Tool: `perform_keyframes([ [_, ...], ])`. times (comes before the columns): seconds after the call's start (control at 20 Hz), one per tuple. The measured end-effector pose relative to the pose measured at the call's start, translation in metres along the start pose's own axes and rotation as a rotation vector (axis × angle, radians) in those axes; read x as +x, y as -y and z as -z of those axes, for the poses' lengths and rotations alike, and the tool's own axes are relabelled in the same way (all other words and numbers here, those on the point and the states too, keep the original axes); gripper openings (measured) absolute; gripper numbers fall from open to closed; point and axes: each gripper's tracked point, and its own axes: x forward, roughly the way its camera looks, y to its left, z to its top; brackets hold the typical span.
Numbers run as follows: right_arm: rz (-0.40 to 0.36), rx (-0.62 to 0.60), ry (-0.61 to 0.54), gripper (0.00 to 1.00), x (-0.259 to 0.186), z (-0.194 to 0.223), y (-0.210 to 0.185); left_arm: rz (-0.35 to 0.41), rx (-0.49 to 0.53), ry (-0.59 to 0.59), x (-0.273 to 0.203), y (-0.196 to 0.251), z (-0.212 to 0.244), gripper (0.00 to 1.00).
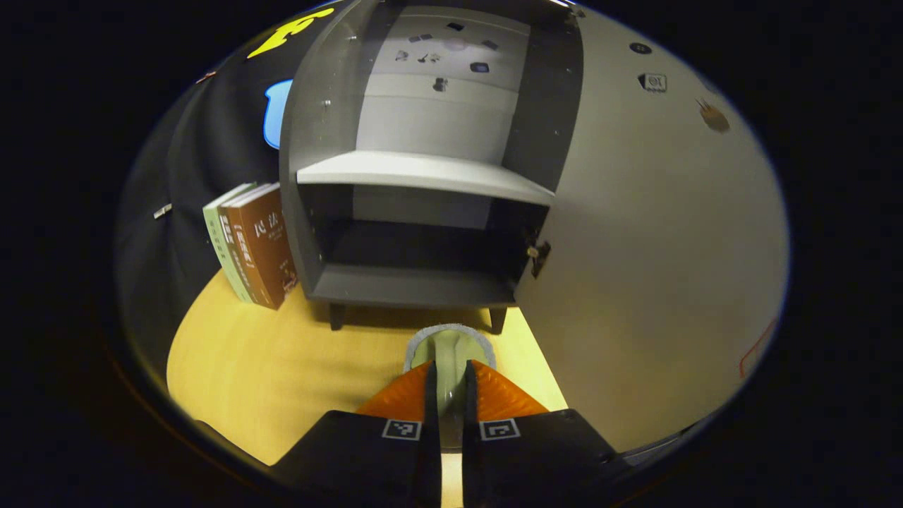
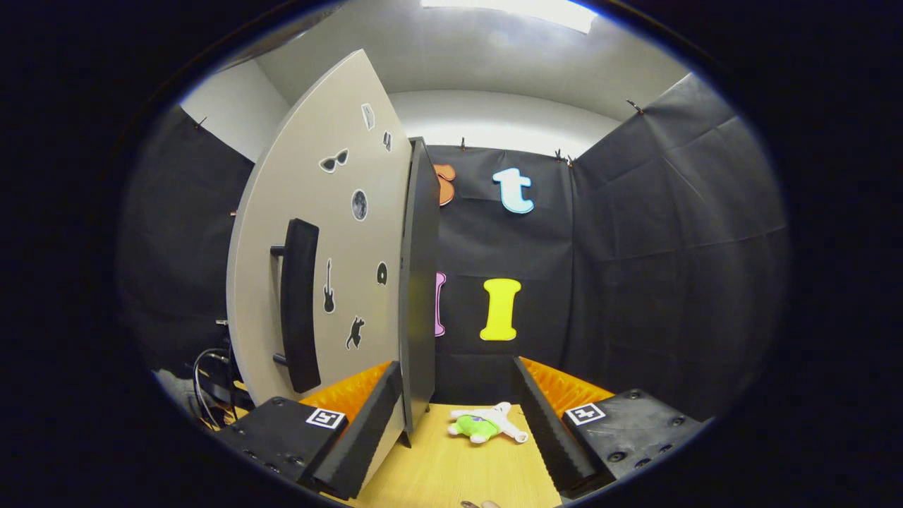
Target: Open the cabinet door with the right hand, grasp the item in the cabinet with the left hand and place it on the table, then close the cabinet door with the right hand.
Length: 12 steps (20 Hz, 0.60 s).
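The grey cabinet (image 1: 416, 212) stands on the table with its door (image 1: 656, 268) swung wide to the right. Its lower compartment (image 1: 416, 254) looks bare. My left gripper (image 1: 450, 370) is in front of the cabinet, low over the tabletop. It is shut on a pale green item with a fuzzy grey rim (image 1: 451, 346), which pokes out past the fingertips. In the right gripper view the door's outer face (image 2: 338, 282) carries a black handle (image 2: 299, 303) and small stickers. My right gripper (image 2: 457, 370) is open, to the right of the handle and touching nothing.
Several books (image 1: 254, 243) lean against the cabinet's left side. The yellow wooden table (image 1: 268, 374) spreads in front of it. A small white and green plush toy (image 2: 485, 423) lies on the table (image 2: 451, 473) between the right gripper's fingers, beside the cabinet's dark side panel (image 2: 420, 282).
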Motion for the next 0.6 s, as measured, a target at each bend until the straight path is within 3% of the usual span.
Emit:
perform_keyframes([
  [0.15,0.003,-0.006,-0.01,0.96,-0.009,-0.001,-0.001,-0.033,0.07,0.012,0.009,-0.009,0.033,0.17],
  [0.3,0.009,-0.015,-0.024,0.97,-0.014,0.0,-0.002,-0.012,0.034,-0.026,0.015,-0.006,0.075,0.16],
  [0.45,0.012,-0.023,-0.038,0.97,-0.018,0.0,-0.006,-0.05,0.055,-0.034,0.019,-0.014,0.097,0.16],
  [0.6,0.028,-0.048,-0.054,0.97,-0.022,0.003,-0.005,-0.023,-0.018,-0.036,0.027,-0.011,0.114,0.17],
])
